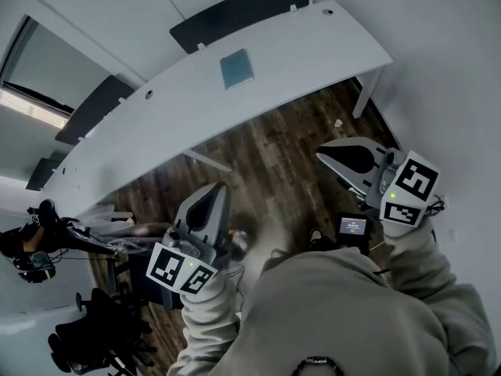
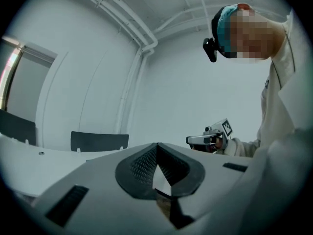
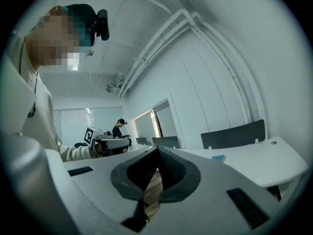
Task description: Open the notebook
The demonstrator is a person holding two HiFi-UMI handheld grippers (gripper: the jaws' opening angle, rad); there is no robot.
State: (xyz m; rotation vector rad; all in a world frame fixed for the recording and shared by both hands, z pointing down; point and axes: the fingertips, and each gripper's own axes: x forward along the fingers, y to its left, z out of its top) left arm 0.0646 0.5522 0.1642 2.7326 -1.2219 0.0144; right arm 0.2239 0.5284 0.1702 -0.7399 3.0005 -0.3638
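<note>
Nearest is the person's pale sweater, with both sleeves reaching forward from the body. Each arm is bent and kept in front of the chest, and each hand holds its tool about level, above the wooden floor (image 1: 266,151) and pointing toward the desk. The left tongs (image 1: 213,196) are at the lower left, well apart from the right tongs (image 1: 322,155), which are higher and on the right side. In the left gripper view the two jaws of the left tongs (image 2: 157,146) meet at their tips and nothing is between them. The right tongs (image 3: 156,152) are also closed and empty, the dark pads touching at the front. Farther away stands the long white surface (image 1: 313,45), curved in the head view. The notebook (image 1: 236,69), blue-grey and closed, lies flat near the middle of this surface, well apart from both tongs; in the right gripper view it (image 3: 218,158) is only a small blue piece. Behind the surface there is a dark panel (image 1: 235,10) against the white wall
</note>
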